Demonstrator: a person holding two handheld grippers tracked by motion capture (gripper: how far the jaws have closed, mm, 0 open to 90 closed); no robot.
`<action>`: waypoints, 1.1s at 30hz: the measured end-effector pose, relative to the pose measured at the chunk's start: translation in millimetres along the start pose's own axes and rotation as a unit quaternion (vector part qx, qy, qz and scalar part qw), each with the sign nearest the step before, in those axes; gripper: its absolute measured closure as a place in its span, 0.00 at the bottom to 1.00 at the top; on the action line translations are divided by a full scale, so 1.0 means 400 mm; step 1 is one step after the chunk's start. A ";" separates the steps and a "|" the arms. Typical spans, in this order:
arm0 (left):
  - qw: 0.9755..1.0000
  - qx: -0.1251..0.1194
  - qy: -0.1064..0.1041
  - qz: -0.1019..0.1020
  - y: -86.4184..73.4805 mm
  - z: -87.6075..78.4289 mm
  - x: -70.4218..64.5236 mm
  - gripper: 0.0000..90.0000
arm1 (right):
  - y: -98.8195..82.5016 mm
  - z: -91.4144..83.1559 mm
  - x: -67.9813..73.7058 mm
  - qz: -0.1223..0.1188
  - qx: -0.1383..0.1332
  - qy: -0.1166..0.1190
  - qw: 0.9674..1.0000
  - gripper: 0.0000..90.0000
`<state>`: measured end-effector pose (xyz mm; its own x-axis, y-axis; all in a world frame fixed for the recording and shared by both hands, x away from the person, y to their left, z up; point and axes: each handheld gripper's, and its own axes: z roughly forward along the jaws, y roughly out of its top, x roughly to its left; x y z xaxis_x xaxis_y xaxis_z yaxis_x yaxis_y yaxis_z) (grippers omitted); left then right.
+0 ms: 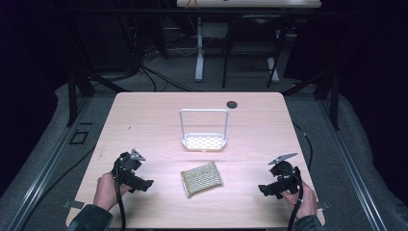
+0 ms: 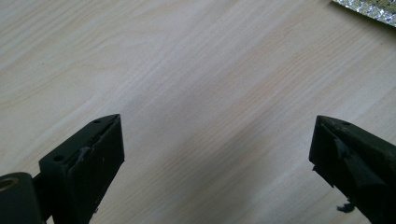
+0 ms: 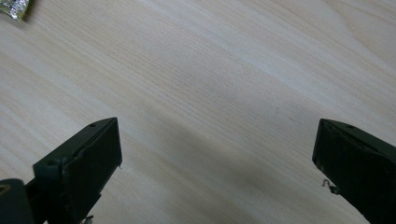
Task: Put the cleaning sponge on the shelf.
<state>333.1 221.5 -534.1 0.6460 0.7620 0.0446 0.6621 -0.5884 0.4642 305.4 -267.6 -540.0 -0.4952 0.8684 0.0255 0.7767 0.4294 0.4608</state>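
**Both tools released, sponge untouched mid-counter**

Left tool [image 1: 144, 184]: low over the near-left part of the counter [image 1: 144, 115], held in the person's left hand [image 1: 107, 190]. Jaws spread wide, nothing between them. In the left gripper view the tool [image 2: 217, 140] has bare wood grain between the tips, and a sliver of the sponge [image 2: 369, 9] clips the top-right corner, well apart from the jaws.

Right tool [image 1: 262, 189]: low over the near-right part of the counter, held in the right hand [image 1: 300, 199]. Jaws also wide apart and empty. In the right gripper view the tool [image 3: 217, 140] looks at bare counter, with a small corner of the sponge [image 3: 14, 8] at top left, well clear of the tips.

Sponge [image 1: 202, 179]: flat on the counter, near centre, between the two tools and closer to the person's edge. Yellow-green with a metallic mesh look, turned slightly askew. Neither tool touches it.

Rack [image 1: 204, 141]: white perforated tray with a tall wire hoop standing upright, just behind the sponge toward the far side, not touching it. It carries nothing.

Dark round hole [image 1: 232, 104] in the counter near the far edge, right of the rack hoop.

Each tool trails a black cable toward the near edge.
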 end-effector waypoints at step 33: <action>0.996 0.011 -0.068 0.059 0.111 -0.018 -0.078 0.00 | 0.001 0.008 0.006 -0.016 0.008 0.006 1.000 0.04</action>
<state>339.4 173.6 -508.4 0.7645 0.6442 -0.0220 0.5851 -0.6792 0.4432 305.7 -264.6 -542.4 -0.5247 0.8510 0.0219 0.7668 0.4612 0.4465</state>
